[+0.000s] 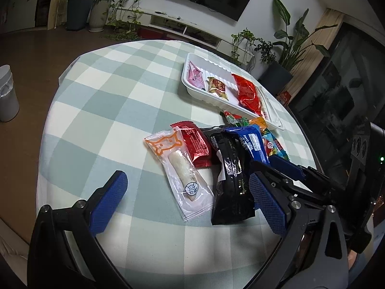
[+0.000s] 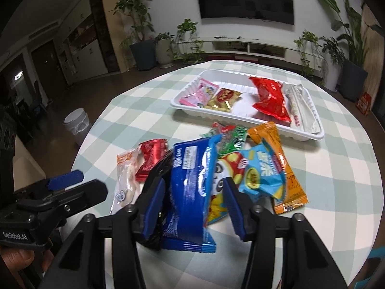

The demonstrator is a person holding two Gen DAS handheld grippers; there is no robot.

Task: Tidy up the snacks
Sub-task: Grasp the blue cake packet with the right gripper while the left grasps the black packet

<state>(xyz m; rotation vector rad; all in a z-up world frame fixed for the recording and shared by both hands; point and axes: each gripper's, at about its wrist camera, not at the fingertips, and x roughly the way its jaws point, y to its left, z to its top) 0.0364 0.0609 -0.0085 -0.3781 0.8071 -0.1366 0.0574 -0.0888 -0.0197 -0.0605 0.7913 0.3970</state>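
Lying on the bench (image 2: 336,168) in the snack pile, the blue packet (image 2: 190,187) was seen between the half-open right gripper's (image 2: 195,207) pads, not clearly pinched, long side pointing toward the white tray (image 2: 310,137). The left gripper (image 1: 190,197) was held wide open nearby, empty.

Left hand-held gripper (image 1: 190,193) jaws wide apart; right hand-held gripper (image 2: 192,207) jaws narrowed

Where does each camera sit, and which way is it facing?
Left wrist: on the left gripper, angled down at the table; open fingers around a clear packet.
Right wrist: on the right gripper, angled down; fingers around the blue packet; a hand at the lower left.
Shared: white tray, blue packet, each other's gripper.
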